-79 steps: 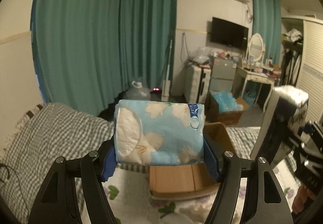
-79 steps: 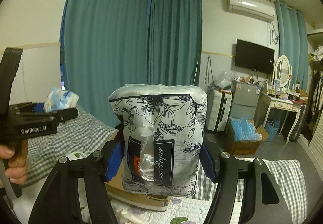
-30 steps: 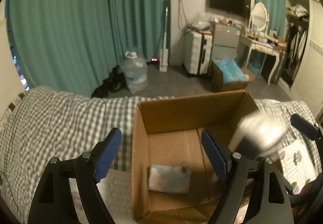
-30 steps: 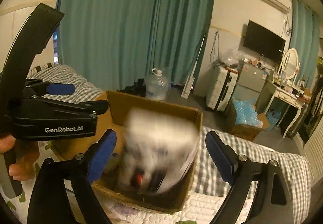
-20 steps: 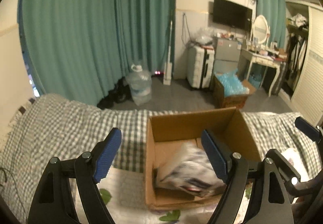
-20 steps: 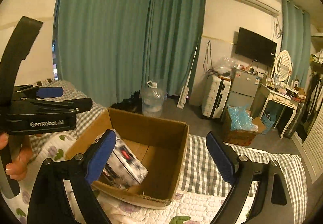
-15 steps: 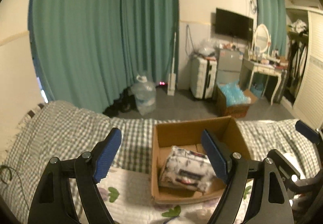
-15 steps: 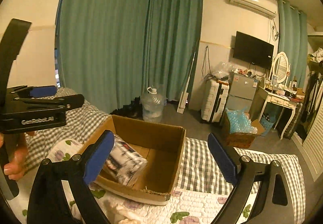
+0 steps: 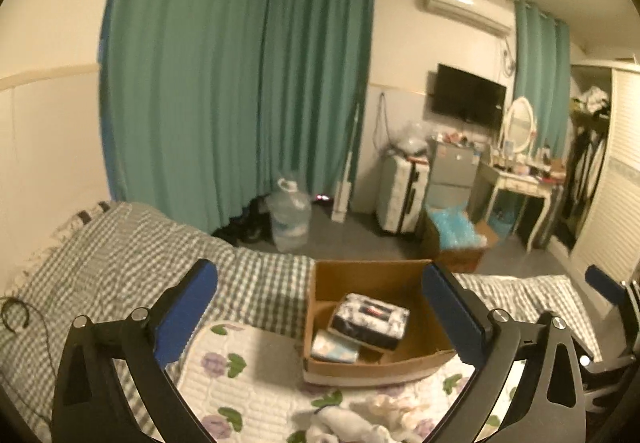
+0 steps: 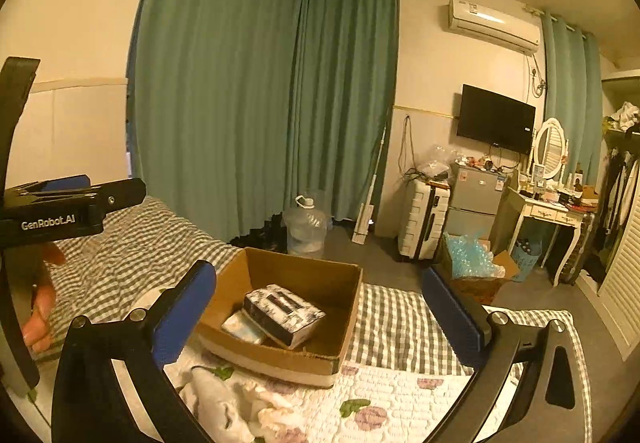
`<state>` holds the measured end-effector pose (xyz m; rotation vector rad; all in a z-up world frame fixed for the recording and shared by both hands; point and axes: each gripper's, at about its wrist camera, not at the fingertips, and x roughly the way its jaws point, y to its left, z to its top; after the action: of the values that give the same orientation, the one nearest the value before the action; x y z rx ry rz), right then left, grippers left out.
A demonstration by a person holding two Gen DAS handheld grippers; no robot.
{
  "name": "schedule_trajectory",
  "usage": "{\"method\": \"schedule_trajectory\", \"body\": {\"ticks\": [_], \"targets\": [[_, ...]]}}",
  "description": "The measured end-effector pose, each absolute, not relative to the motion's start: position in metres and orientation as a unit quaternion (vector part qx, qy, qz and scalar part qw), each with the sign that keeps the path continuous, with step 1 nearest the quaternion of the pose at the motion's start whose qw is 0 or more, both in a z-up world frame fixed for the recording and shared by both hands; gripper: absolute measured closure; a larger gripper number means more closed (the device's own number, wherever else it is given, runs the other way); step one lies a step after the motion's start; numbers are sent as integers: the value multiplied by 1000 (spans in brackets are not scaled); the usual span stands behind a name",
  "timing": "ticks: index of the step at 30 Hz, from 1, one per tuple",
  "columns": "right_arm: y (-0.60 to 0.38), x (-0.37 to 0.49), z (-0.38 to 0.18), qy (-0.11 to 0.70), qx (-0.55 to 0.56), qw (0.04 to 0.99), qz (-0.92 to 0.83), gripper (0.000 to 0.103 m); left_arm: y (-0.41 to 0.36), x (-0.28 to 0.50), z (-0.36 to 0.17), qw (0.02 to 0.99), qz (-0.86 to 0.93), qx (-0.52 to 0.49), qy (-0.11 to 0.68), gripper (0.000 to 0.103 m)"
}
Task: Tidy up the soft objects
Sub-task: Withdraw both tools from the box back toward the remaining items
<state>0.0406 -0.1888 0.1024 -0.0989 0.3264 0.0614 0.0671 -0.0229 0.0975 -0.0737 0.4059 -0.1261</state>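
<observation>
A cardboard box [image 9: 372, 365] [image 10: 347, 317] sits on the bed. Inside lie a black-and-white floral tissue pack [image 9: 371, 320] [image 10: 283, 313] and, partly under it, a light blue floral pack [image 9: 335, 348] [image 10: 242, 326]. My left gripper [image 9: 318, 313] is open and empty, raised above and behind the box. My right gripper [image 10: 318, 313] is open and empty, also raised back from the box. A white soft toy [image 9: 352, 425] [image 10: 224, 403] lies on the quilt in front of the box.
The bed has a grey checked blanket [image 9: 120, 247] and a white flowered quilt [image 9: 248, 371]. The left gripper's body [image 10: 60, 211] shows at the left of the right wrist view. Beyond the bed are a water jug [image 9: 290, 215], suitcase [image 9: 400, 199] and dressing table [image 9: 520, 183].
Both grippers let go of their packs, which dropped into the box. Both grippers have since risen and pulled back, so the box looks smaller and lower.
</observation>
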Motion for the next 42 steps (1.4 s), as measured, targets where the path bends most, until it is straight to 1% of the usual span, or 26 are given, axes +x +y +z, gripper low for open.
{"method": "schedule_trajectory", "body": {"ticks": [6,13,19,24,30,35,42], "targets": [[-186,19,109,148,-55,987,34,0,-16,55,95,974,-59,-31,215,0],[-184,4,106,139,-66,987,44,0,-11,37,87,977,-57,-29,205,0],[-187,-3,96,152,-62,985,55,0,-4,33,69,978,-34,-35,202,0],[-186,-6,85,161,-74,982,59,0,0,32,44,973,-48,-35,222,0],[-186,-7,64,177,-74,979,69,0,-1,17,20,974,-50,-39,217,0],[-193,-4,40,201,-60,974,80,0,-11,11,-1,975,-44,-3,217,0],[-206,3,7,236,-44,967,82,0,-24,20,-40,964,-45,28,260,0]]}}
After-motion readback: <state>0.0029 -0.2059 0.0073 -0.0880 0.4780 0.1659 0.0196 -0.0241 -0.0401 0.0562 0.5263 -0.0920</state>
